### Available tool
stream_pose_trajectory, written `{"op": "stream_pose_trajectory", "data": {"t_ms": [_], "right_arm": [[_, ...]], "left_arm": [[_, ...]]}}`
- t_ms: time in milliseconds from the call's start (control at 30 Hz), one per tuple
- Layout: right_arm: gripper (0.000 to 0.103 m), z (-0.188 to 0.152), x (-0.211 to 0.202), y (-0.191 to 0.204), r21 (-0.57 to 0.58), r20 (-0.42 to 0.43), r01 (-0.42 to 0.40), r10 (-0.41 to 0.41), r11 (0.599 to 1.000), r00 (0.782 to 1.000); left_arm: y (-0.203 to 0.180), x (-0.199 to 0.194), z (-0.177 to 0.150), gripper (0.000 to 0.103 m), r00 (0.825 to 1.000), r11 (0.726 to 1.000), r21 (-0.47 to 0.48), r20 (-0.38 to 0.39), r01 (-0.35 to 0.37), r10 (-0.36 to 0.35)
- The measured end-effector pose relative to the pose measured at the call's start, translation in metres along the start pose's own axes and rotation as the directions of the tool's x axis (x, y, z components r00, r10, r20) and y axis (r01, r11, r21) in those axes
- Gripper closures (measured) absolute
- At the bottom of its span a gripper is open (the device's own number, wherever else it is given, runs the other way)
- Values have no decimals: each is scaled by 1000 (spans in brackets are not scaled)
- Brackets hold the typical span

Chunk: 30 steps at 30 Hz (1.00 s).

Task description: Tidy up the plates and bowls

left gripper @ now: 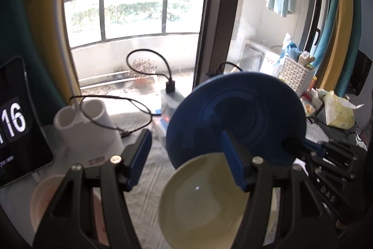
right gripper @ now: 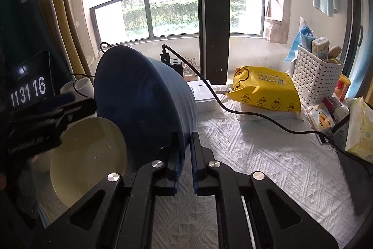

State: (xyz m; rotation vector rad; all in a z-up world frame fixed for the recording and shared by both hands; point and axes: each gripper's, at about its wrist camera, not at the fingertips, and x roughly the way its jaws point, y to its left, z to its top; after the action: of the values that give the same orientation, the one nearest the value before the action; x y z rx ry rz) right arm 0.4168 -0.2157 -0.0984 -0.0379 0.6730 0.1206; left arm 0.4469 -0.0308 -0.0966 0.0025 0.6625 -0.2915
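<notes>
Left gripper (left gripper: 188,155): jaws wide apart, holding nothing; right finger overlaps the cream bowl's rim.
Cream bowl (left gripper: 202,200): one, low and just right of the left gripper's centreline, mouth facing it.
Blue bowl (right gripper: 144,99): one, tipped on edge, directly above the cream bowl, hollow towards it.
Right gripper (right gripper: 185,162): nearly closed, pinching the blue bowl's rim.
Pale bowl (left gripper: 42,200): one, lower left of the left gripper.
Judgement: nesting blue into cream falls to the right gripper.

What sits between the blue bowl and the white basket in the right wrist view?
The yellow wipes pack, with a black cable running in front of it, between blue bowl and white basket.
</notes>
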Motion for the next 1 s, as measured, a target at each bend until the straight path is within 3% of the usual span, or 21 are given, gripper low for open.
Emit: {"op": "stream_pose_trajectory", "data": {"t_ms": [133,767,1000], "right_arm": [[94,-1,-6,-9,4,6,7,-7,1000,1000],[93,-18,-22,-49,-55,27,66,-64,996,998],[93,-29,-43,-55,-128,99,73,-61,989,993]], "left_arm": [[-7,13,5,40,999,1000,7,-47,18,-18],[-46,27,19,40,996,993,82,-34,85,-83],[-69,27,17,44,983,977,109,-37,184,-181]]}}
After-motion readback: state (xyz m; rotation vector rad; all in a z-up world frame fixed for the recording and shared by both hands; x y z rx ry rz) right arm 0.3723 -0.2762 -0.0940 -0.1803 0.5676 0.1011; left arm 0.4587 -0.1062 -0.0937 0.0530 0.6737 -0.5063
